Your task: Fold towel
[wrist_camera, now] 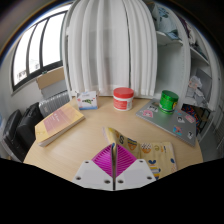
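The towel [146,147] is cream cloth with a brown printed pattern; it lies on the light wooden table [95,135] just ahead of and to the right of my fingers. A raised fold of it runs up into the gripper [116,160]. The magenta pads [101,160] are closed together with a thin strip of the towel's edge pinched between them. The gripper is low over the table's near edge. The part of the towel under the fingers is hidden.
Beyond the towel stand a white jar with a red lid [122,97] and a green-lidded jar [169,100]. A flat tan book or box [59,122] lies at the left, a small box [87,99] behind it, pink-patterned items [181,121] at the right. A white curtain [110,40] hangs behind.
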Motion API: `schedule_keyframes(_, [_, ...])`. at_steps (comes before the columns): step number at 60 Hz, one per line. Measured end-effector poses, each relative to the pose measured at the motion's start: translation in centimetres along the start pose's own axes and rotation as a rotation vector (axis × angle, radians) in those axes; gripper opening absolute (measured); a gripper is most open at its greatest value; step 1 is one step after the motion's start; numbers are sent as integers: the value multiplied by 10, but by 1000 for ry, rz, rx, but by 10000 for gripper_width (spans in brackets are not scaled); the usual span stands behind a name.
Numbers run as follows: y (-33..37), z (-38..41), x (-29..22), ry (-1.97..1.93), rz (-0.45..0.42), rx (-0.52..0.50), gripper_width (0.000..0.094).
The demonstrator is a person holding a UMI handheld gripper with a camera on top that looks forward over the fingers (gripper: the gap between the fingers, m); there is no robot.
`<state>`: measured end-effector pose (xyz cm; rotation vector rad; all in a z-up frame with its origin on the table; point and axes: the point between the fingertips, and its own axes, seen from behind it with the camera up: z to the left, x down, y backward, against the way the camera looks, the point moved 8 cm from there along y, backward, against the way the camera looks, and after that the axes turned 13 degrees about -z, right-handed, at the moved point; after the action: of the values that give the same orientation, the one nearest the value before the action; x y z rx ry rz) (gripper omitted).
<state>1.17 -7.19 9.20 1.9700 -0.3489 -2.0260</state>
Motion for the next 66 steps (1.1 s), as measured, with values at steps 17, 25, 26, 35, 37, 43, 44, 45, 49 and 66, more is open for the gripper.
schedule_keyframes(17, [18,-117,-16,-52,20,91,27])
schedule_keyframes(25, [9,-159,52,-24,188,160,34])
schedule_keyframes(26, [10,-158,46,-28,169,148,36])
schedule_keyframes(35, [7,-163,51,67,98,156,37])
schedule_keyframes(37, [8,-161,50,74,103,161,38])
schedule_keyframes(43, [8,-164,48,106,102,171,149])
schedule_keyframes(44, [9,-165,48,113,105,175,203])
schedule_keyframes(45, [11,-168,48,117,111,180,272])
schedule_keyframes(49, [23,-172,40,106,130,189,640])
schedule_keyframes(66, [116,-181,5,-80,93,216,848])
